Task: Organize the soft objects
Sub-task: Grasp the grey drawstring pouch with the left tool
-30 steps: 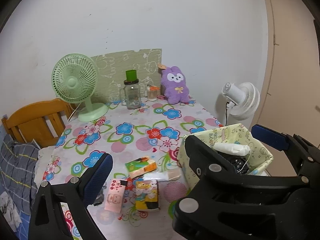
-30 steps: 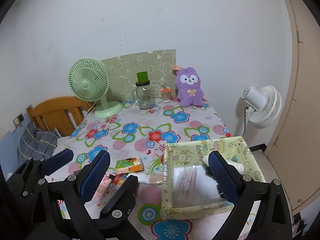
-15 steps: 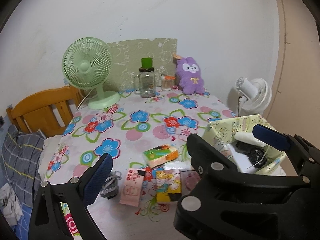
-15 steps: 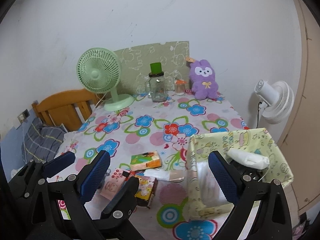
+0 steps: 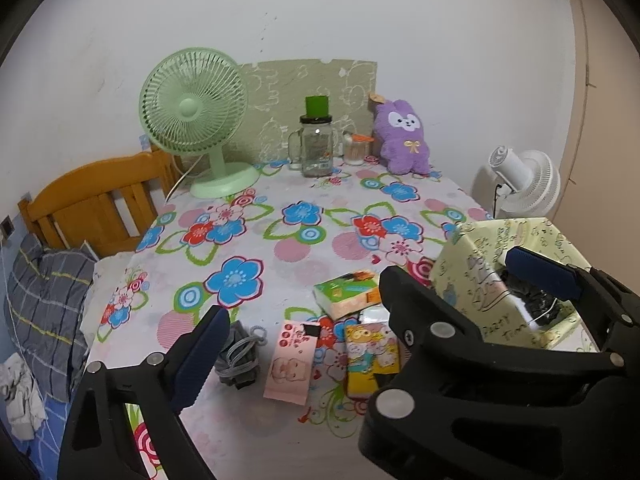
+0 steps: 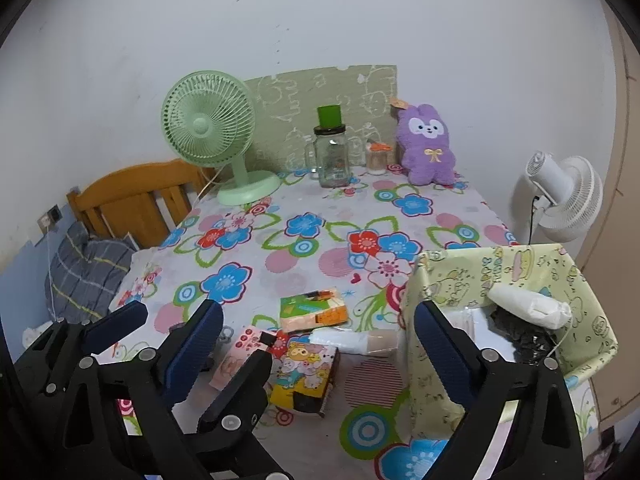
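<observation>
Several soft packs lie on the floral tablecloth [image 5: 288, 248]: a green-orange tissue pack [image 5: 346, 294] [image 6: 314, 310], a yellow cartoon pack [image 5: 370, 354] [image 6: 306, 376], a pink pack [image 5: 290, 364] [image 6: 236, 358], a white tube [image 6: 354, 340] and a grey bundle with a hair tie [image 5: 238, 354]. A yellow fabric basket [image 5: 480, 276] [image 6: 452, 292] at the right holds a white roll [image 6: 528, 306] and dark items. My left gripper [image 5: 362, 302] is open above the packs. My right gripper [image 6: 318, 354] is open over the yellow pack. A purple plush [image 5: 402, 140] [image 6: 428, 146] sits at the back.
A green fan [image 5: 196, 120], a glass jar with green lid [image 5: 316, 146] and a small jar [image 5: 356, 150] stand at the back by a patterned board. A white fan [image 6: 564, 196] is off the right edge. A wooden headboard [image 5: 96, 200] and bedding lie left.
Both grippers have shifted left and nearer the packs; the basket has slid right in both views and the grey bundle has come into view. Both jaws stay open.
</observation>
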